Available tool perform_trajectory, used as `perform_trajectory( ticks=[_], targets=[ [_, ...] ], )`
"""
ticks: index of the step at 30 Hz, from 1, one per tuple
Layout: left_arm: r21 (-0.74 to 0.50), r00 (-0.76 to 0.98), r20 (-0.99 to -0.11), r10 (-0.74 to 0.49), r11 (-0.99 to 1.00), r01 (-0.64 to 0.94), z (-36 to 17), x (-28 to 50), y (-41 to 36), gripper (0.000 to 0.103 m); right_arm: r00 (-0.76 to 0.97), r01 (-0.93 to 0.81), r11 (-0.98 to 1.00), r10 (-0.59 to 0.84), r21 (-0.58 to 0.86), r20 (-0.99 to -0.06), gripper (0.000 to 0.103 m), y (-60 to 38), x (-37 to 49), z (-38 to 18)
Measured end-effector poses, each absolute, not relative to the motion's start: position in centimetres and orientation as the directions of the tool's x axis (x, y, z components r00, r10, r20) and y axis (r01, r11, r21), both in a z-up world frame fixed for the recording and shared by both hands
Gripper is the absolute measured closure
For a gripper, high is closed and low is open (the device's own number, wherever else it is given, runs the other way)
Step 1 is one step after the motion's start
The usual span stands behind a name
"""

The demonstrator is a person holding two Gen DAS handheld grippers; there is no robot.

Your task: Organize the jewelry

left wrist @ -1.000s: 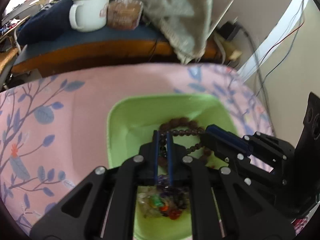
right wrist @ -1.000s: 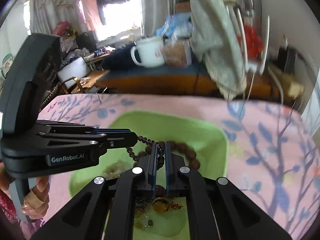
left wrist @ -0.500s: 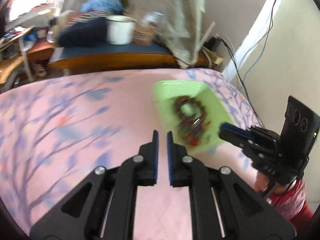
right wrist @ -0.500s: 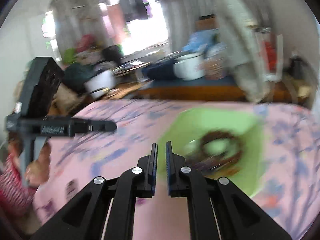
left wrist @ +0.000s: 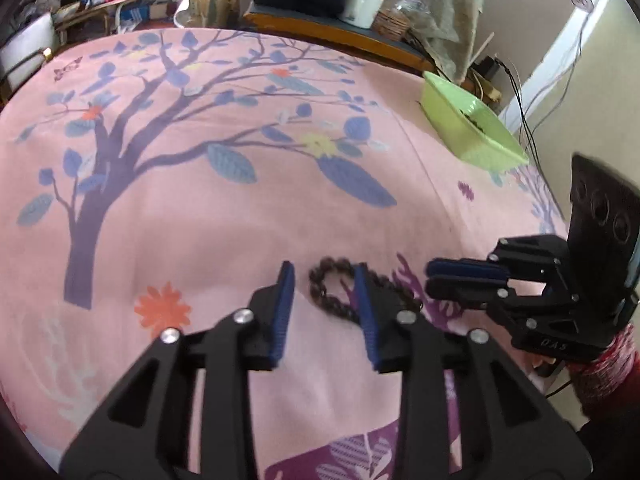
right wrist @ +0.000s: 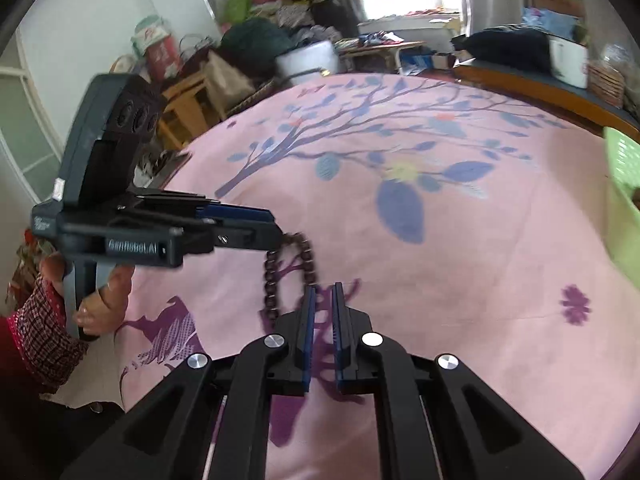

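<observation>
A dark brown beaded bracelet (left wrist: 352, 294) lies near the front of the pink tree-patterned cloth (left wrist: 224, 208) covering the counter, well apart from the green tray (left wrist: 466, 128) that sits far off at the cloth's back right edge. In the left wrist view the left claw (left wrist: 325, 286) hovers just over the bracelet with its jaws opening; the loop shows in the gap between the blue pads, and part of it is hidden behind the right-hand finger, but the pads do not appear to press on it, so it seems to be let go rather than gripped. In the right wrist view the strand seems to hang from, or drape just past, the tip of the left claw, so whether every bead already rests on the cloth cannot be told. The right claw (right wrist: 322, 298) is closed with nothing visible between its pads, its tips close to the lower end of the bracelet. Judging from this, one piece has been brought out of the tray and is being laid down on the open cloth. A little dark jewelry still shows inside the tray, though which pieces cannot be made out. Most of the sorting therefore looks to be ahead: straightening this bracelet and fetching and arranging the remaining pieces.
</observation>
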State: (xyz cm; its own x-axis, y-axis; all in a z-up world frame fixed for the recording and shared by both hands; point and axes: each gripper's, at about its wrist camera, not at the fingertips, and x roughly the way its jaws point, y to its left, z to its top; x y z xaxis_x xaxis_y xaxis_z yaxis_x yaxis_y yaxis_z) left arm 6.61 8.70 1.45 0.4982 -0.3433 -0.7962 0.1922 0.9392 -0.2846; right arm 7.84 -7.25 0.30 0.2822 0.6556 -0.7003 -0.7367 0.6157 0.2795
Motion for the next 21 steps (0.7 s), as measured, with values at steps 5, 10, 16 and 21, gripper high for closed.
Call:
perform_trajectory(
  ticks=[5, 10, 16, 21],
  targets=[
    [-0.248, 0.503, -0.805, -0.314, 0.949, 0.196, 0.9, 6.0, 8.2, 0.073, 0.296, -0.759, 0.612, 0.626, 0.220, -0.721, 0.103, -5.5, 7.2, -0.1],
    [-0.221, 0.527, -0.800, -0.288, 0.957, 0.187, 0.6, 5.7, 8.1, 0.079, 0.278, -0.743, 0.621, 0.627, 0.252, -0.728, 0.103, -5.7, 7.9, -0.5],
    [-0.232, 0.526, -0.800, -0.289, 0.957, 0.173, 0.6, 5.7, 8.1, 0.083, 0.288, -0.738, 0.625, 0.632, 0.253, -0.719, 0.103, -5.6, 8.0, -0.3],
    [-0.211, 0.533, -0.802, -0.268, 0.963, 0.167, 0.7, 5.0, 7.6, 0.083, 0.265, -0.729, 0.621, 0.644, 0.287, -0.718, 0.103, -5.3, 8.2, -0.8]
  ],
)
